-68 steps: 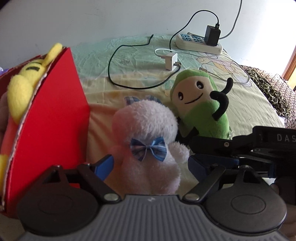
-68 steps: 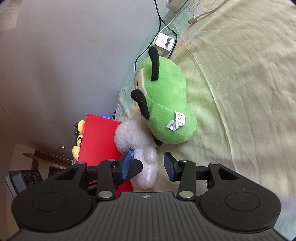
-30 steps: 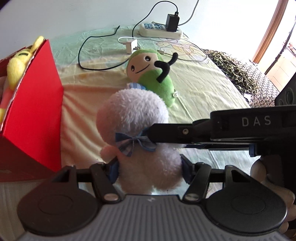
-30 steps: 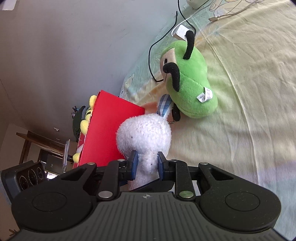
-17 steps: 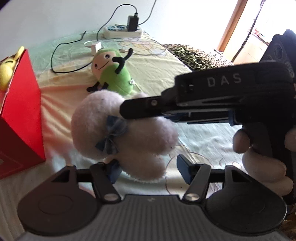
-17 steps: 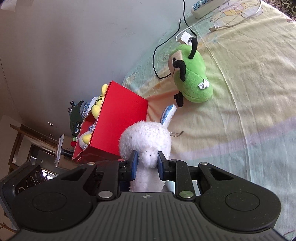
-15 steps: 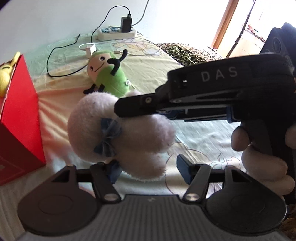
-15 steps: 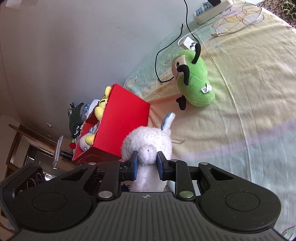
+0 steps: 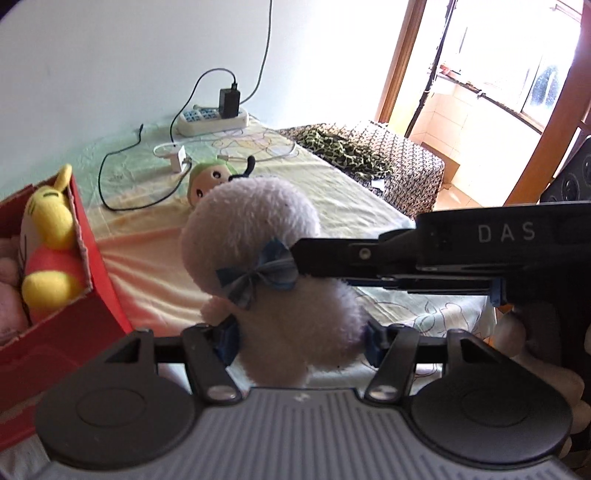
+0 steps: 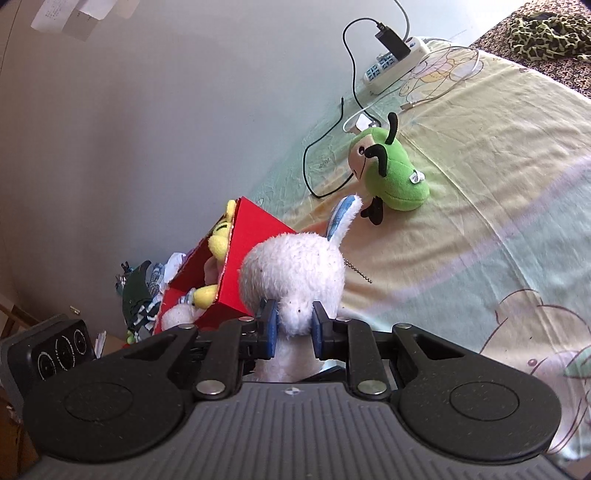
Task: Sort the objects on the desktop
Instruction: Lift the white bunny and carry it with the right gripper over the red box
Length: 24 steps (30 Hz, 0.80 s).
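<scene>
Left wrist view: white bunny (image 9: 269, 266) now lifted clear of the bedsheet (image 9: 351, 199), higher than a moment ago; left gripper (image 9: 299, 338) spread around its base. Red box (image 9: 62, 295) beside it, likely next. Sunlit doorway behind.

Right wrist view: right gripper (image 10: 293, 326) pinching the bunny; green toy (image 10: 393, 173) remains on the sheet.

Bedroom corner, daylit.
Plain pale wall (image 9: 110, 66); bed sheet (image 10: 480, 221) in pale yellow and green with cartoon line prints; leopard-print cloth (image 9: 343, 147) on a dark patterned cover (past the sheet's far edge); white power strip (image 9: 210, 120) against the wall, black adapter plugged in; wooden door frame (image 9: 400, 59), glaring window beyond; paper notes (image 10: 74, 14) taped high on the wall.
</scene>
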{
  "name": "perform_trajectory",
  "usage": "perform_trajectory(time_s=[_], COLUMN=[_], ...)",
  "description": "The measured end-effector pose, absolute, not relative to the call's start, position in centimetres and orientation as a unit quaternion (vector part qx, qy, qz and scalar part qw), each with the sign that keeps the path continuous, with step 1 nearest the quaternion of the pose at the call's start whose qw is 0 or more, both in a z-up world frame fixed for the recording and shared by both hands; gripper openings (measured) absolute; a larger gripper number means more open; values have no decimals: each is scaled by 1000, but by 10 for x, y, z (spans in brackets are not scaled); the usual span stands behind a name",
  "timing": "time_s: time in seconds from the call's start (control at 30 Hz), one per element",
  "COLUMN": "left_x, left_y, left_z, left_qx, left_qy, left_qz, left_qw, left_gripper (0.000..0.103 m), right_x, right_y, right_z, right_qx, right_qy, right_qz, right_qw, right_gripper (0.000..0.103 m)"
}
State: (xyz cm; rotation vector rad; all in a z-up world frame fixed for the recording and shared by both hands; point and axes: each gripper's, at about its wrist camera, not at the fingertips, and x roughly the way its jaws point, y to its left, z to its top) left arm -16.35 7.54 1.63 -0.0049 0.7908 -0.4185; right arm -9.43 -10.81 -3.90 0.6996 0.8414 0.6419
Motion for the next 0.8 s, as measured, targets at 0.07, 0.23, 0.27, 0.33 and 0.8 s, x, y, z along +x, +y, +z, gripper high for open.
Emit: perform_trajectory(time_s=[0.07, 0.23, 0.27, 0.33, 0.8], left_x=[-167, -173, -175, -178, -196], left_y=[82, 110, 116, 129, 235], left_z=[26, 46, 50, 56, 67], left_qx=[2, -11, -13, -19, -54], left_qy=[365, 335, 328, 317, 287], left_qz=[-206, -204, -200, -188, -58], left_qw=[908, 920, 923, 929, 955], left_gripper=[63, 63, 63, 63, 63], right_x=[-103, -120, -122, -125, -94], right_y=[-103, -84, -80, -70, 35], right_z=[-31, -8, -5, 3, 28], right_qx=[335, 330, 328, 322, 283], right_qy=[371, 317, 309, 294, 277], right_qz=[292, 286, 287, 292, 395], right_qw=[816, 842, 845, 851, 829], right_gripper=[21, 21, 21, 21, 21])
